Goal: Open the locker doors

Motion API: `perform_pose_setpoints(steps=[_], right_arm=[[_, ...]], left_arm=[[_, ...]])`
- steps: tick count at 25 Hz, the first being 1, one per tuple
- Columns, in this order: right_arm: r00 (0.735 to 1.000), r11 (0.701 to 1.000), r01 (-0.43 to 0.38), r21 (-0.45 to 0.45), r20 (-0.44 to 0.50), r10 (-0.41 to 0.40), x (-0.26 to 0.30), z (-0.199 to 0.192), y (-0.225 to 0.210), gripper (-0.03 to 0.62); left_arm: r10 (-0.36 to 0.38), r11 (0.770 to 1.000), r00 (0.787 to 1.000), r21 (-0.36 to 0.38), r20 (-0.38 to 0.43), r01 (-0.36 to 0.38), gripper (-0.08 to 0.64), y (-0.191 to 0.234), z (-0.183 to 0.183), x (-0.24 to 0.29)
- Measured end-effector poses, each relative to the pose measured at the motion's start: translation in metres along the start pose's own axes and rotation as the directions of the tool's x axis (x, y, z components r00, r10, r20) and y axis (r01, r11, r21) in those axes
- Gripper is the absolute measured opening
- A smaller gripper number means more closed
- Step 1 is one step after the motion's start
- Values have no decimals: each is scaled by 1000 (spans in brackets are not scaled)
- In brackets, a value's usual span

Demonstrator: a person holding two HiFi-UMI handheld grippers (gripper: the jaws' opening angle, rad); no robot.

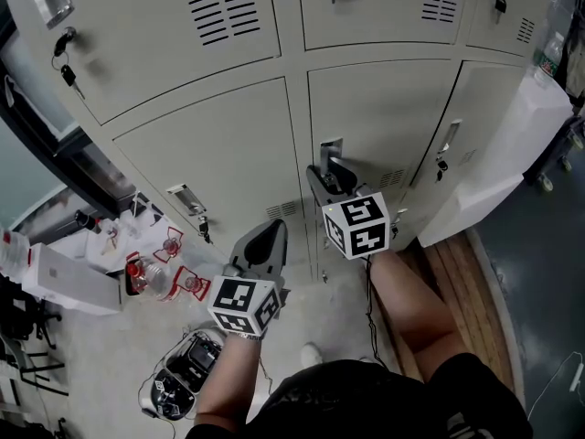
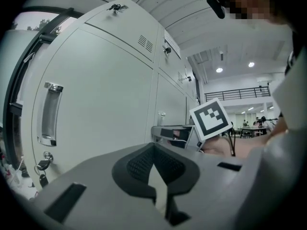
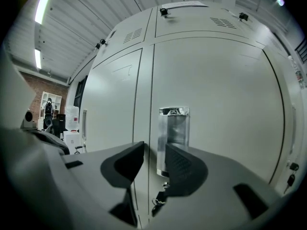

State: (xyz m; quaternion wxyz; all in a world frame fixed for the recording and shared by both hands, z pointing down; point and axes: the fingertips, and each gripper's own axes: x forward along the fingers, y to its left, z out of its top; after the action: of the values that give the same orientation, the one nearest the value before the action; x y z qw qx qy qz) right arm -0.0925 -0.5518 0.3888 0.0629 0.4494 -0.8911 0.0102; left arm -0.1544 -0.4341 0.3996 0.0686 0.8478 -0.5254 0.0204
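Now my right gripper (image 3: 154, 151) is at the handle (image 3: 174, 123) of the lower middle door (image 3: 220, 90), which is closed. Its jaws stand a little apart, with the left edge of the handle seen in the gap, not pinched. My left gripper (image 2: 153, 150) hangs lower, to the left, jaws together on nothing.

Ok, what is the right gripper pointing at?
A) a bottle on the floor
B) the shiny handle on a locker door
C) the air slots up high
B: in the right gripper view, the right gripper has its jaws apart right in front of the metal handle on a closed locker door.
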Motion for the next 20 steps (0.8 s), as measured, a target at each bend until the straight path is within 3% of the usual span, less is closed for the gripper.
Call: perform_pose_setpoints(steps=[5, 20], right_arm=[[1000, 1000, 31, 0, -1, -31, -3, -1, -4, 100], [1000, 1000, -10, -4, -14, 10, -40, -5, 4, 103]], left_arm=[[4, 1000, 1000, 1, -2, -4, -2, -3, -2, -3], [34, 999, 999, 11, 18, -34, -2, -36, 3, -21]])
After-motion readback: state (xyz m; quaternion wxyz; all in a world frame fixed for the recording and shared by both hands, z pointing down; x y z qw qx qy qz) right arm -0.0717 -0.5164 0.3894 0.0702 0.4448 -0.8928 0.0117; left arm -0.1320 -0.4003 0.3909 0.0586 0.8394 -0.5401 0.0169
